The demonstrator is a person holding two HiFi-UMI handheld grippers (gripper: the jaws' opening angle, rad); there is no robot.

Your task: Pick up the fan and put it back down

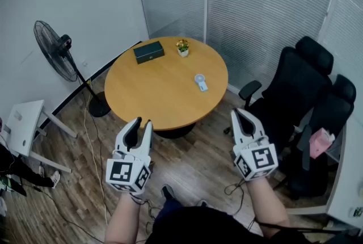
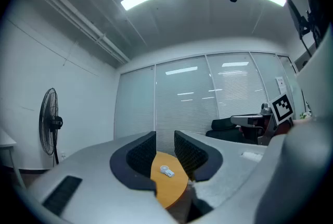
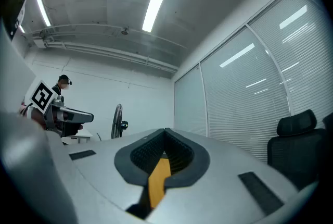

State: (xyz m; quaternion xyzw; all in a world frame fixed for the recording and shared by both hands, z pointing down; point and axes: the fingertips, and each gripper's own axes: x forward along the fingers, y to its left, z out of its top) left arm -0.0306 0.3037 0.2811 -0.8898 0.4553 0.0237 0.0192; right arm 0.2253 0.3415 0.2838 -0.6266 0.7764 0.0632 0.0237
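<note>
Leftmost, I note standing floor fan [image 1: 55, 50] by wall, at 10 o'clock of round table [image 1: 153, 95]. Left gripper [image 1: 142, 122], off table's 7 o'clock edge: jaws spread, nothing between. On tabletop: dark box [image 1: 148, 51] at 11 o'clock, potted plant [image 1: 182, 47] at 1 o'clock, small white hand fan [image 1: 201, 82] lying toward 3 o'clock, well apart from both grippers. Right gripper [image 1: 238, 113], off 4 o'clock edge: jaws pressed together, empty. Black office chairs [image 1: 295, 84] far right.

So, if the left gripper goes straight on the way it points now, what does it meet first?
Probably nothing near: the left gripper seems held above the round table, so it would pass over the small white fan and reach the blinds. Height is hard to judge.
</note>
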